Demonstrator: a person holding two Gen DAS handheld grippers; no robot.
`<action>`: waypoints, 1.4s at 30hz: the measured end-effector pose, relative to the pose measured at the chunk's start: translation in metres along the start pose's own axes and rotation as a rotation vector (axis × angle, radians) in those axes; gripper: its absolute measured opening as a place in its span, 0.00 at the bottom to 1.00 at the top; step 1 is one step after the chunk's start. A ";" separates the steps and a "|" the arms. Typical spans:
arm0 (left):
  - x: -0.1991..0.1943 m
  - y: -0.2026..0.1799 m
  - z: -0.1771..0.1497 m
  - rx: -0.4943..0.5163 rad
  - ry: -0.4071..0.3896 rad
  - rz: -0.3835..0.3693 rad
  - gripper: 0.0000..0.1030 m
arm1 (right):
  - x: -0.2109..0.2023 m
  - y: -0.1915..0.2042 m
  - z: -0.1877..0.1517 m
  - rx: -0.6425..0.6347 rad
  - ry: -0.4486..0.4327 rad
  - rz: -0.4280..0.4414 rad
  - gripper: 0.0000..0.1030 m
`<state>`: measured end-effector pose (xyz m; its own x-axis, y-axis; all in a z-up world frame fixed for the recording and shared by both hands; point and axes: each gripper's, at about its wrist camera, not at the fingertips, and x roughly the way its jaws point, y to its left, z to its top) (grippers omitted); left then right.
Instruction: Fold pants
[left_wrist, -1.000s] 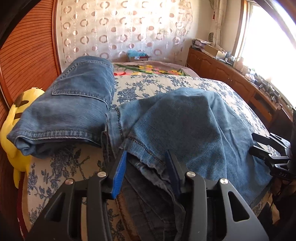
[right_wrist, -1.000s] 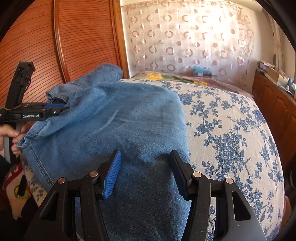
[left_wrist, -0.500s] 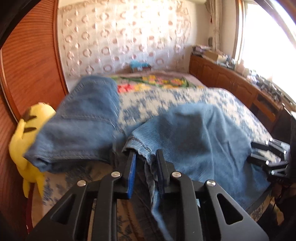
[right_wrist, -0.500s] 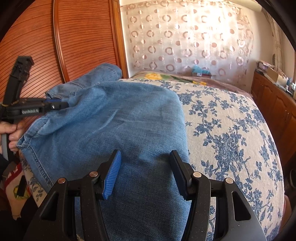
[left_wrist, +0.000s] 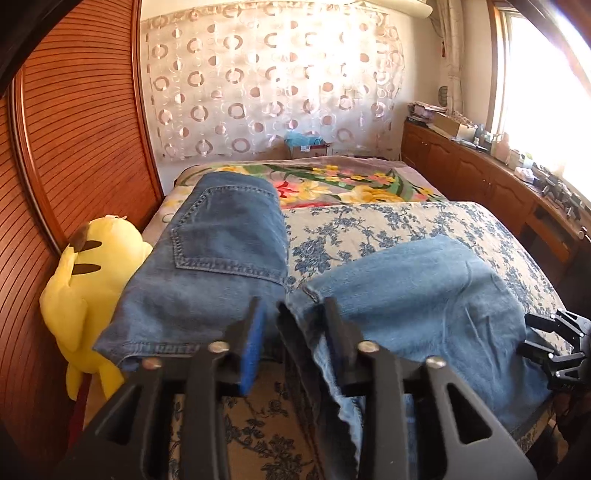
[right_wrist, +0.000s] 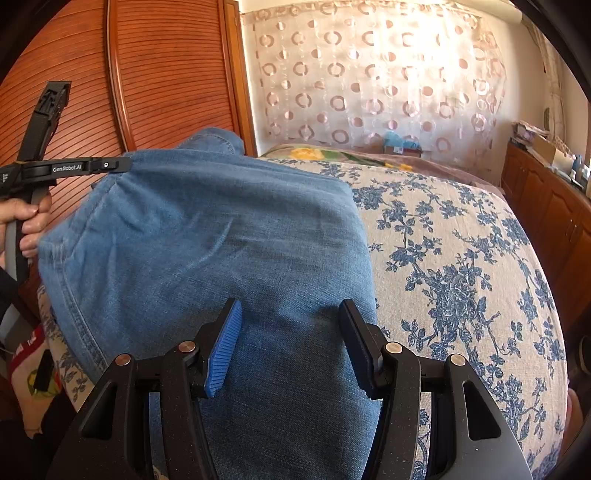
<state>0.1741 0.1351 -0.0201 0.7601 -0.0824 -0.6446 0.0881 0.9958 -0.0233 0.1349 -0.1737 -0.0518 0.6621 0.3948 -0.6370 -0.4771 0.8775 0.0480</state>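
Observation:
Light-blue denim pants lie spread across the near part of the bed. In the right wrist view their left corner is drawn up to my left gripper, which a hand holds. My left gripper has its jaws opening; the hemmed corner hangs between them against the right finger, with a dark gap beside the blue pad. My right gripper stands open just above the pants, pads wide apart. It also shows at the bed's right edge.
A darker folded pair of jeans lies at the left of the floral bedspread. A yellow plush toy sits between the bed and the slatted wooden panel. A low wooden cabinet runs along the window side.
My left gripper closed on the pants' corner, rose with it, and its jaws have since widened again. The right gripper has stayed put.

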 end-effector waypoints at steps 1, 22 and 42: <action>-0.002 0.000 -0.002 -0.002 0.003 0.003 0.41 | -0.001 0.000 0.000 0.000 0.000 0.000 0.54; -0.047 -0.059 -0.105 0.095 0.079 -0.081 0.27 | -0.001 0.000 0.000 0.001 0.000 -0.001 0.54; -0.067 -0.025 -0.120 -0.005 0.053 -0.066 0.01 | -0.012 0.000 -0.003 -0.008 0.001 -0.031 0.54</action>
<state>0.0433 0.1204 -0.0681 0.7176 -0.1455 -0.6810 0.1336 0.9885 -0.0705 0.1254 -0.1796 -0.0466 0.6758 0.3676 -0.6389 -0.4614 0.8869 0.0223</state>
